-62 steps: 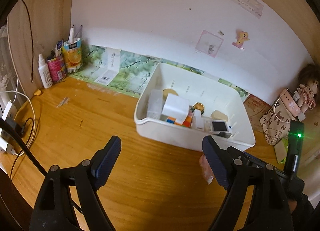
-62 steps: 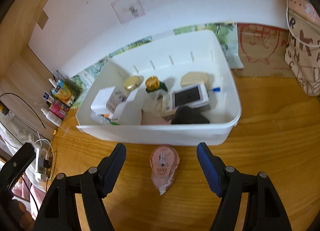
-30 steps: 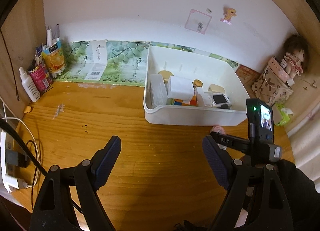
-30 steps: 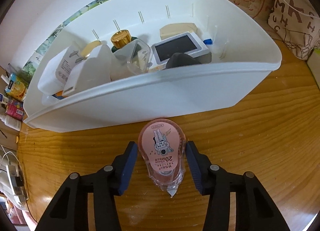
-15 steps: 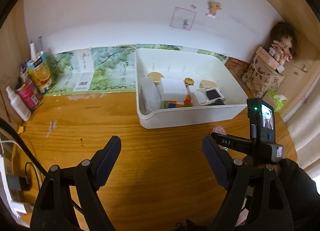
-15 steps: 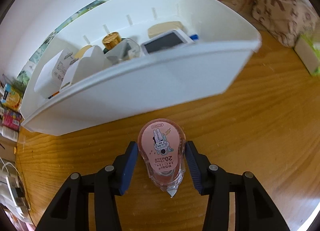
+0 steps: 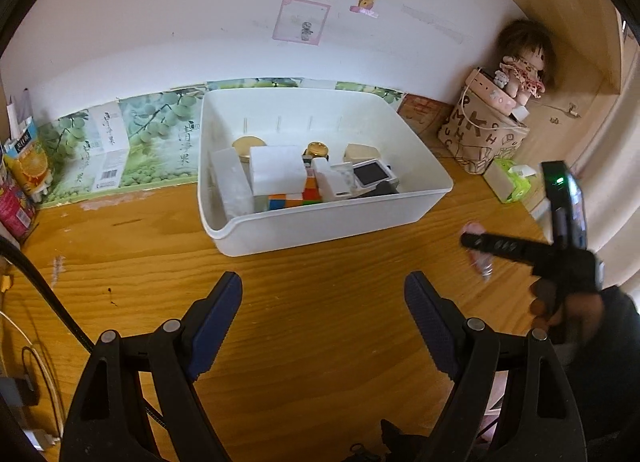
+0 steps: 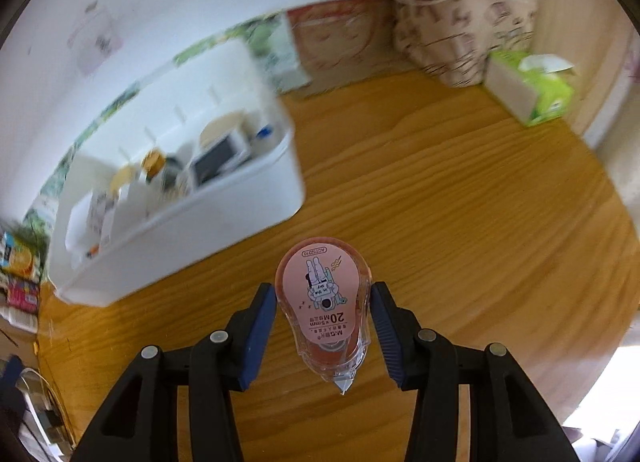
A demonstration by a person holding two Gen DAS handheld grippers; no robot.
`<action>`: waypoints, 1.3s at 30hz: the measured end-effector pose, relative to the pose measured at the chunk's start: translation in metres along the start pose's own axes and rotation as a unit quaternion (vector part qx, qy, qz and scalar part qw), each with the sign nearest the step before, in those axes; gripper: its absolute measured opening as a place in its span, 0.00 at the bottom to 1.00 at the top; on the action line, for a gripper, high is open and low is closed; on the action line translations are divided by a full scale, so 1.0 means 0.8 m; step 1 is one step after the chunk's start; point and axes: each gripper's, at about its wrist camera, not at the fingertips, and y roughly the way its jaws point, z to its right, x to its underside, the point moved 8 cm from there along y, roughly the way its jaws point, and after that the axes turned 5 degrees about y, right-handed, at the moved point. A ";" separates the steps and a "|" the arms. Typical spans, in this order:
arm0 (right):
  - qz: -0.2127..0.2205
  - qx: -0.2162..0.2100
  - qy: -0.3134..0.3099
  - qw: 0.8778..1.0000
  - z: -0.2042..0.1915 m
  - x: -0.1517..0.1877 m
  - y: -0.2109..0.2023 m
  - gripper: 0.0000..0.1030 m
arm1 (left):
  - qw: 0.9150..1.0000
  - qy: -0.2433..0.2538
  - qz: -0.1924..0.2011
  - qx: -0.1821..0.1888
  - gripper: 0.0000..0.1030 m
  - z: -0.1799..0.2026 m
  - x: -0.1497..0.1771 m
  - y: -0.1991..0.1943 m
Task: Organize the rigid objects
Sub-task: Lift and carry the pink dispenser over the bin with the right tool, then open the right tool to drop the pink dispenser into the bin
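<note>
Inside white bin (image 7: pixel 320 222): crowded small objects (image 7: pixel 304 178)

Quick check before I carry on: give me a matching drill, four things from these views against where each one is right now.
Things:
1. pink correction tape
2. puzzle cube
3. doll
4. green tissue pack

Places:
a. inside the white bin
b. clamped in the right claw
c. on the desk beside the lettered bag
d. sitting on top of the lettered bag

Pairs: 1-b, 2-a, 3-d, 4-c

In the right wrist view the white bin (image 8: pixel 208 218) at ten o'clock is blurred, its contents unreadable; the patterned bag (image 8: pixel 460 22) at one o'clock is cut off.
</note>
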 end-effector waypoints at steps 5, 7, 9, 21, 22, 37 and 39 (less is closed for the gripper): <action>0.027 0.008 -0.004 1.000 0.019 -0.052 -0.032 0.47 | 1.000 -0.020 -0.005 0.001 0.83 0.001 0.001 0.005; 0.040 0.004 -0.003 0.999 0.019 -0.076 -0.039 0.47 | 0.999 -0.030 -0.013 -0.004 0.83 -0.001 0.003 0.009; 0.057 -0.001 -0.004 0.998 0.017 -0.100 -0.053 0.47 | 0.999 -0.045 -0.017 -0.010 0.83 -0.004 0.003 0.010; 0.111 -0.094 -0.040 0.989 -0.054 -0.202 -0.094 0.47 | 0.991 -0.113 0.012 -0.064 0.83 -0.010 -0.011 -0.003; 0.110 -0.104 -0.048 0.987 -0.063 -0.204 -0.095 0.47 | 0.990 -0.118 0.015 -0.069 0.83 -0.010 -0.011 -0.004; 0.105 -0.246 -0.174 0.948 -0.171 -0.187 -0.100 0.51 | 0.981 -0.132 0.049 -0.134 0.83 0.006 -0.013 -0.031; 0.112 -0.252 -0.176 0.945 -0.171 -0.186 -0.105 0.64 | 0.982 -0.133 0.046 -0.130 0.83 0.010 -0.009 -0.035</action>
